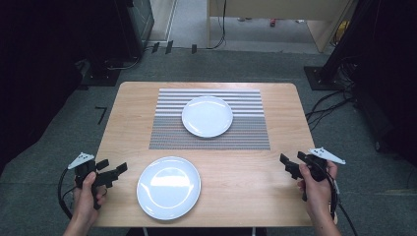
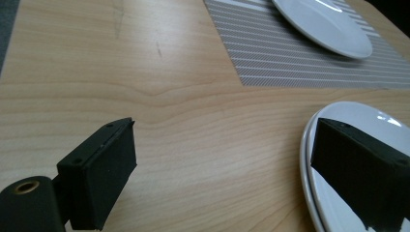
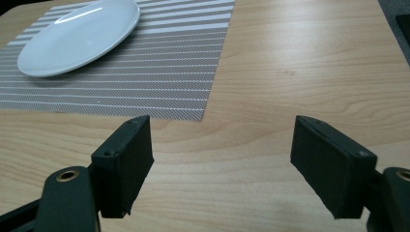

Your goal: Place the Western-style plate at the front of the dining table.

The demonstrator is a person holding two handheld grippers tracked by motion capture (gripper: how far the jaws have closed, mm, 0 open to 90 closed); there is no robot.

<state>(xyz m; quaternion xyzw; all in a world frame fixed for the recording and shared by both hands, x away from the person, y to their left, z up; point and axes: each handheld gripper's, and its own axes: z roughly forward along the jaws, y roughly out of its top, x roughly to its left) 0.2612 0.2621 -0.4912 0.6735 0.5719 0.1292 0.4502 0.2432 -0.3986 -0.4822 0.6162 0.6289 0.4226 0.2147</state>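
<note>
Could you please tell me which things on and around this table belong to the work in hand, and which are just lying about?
In hand:
- near plate, beside the left hand-held gripper
- far plate
- striped placemat

Lying about:
- cables on the floor

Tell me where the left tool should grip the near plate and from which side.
Probably the near plate's left rim, approached low from the left. It lies flat on the table, so only its raised thin edge offers a hold, and the open left tool already faces that edge.
</note>
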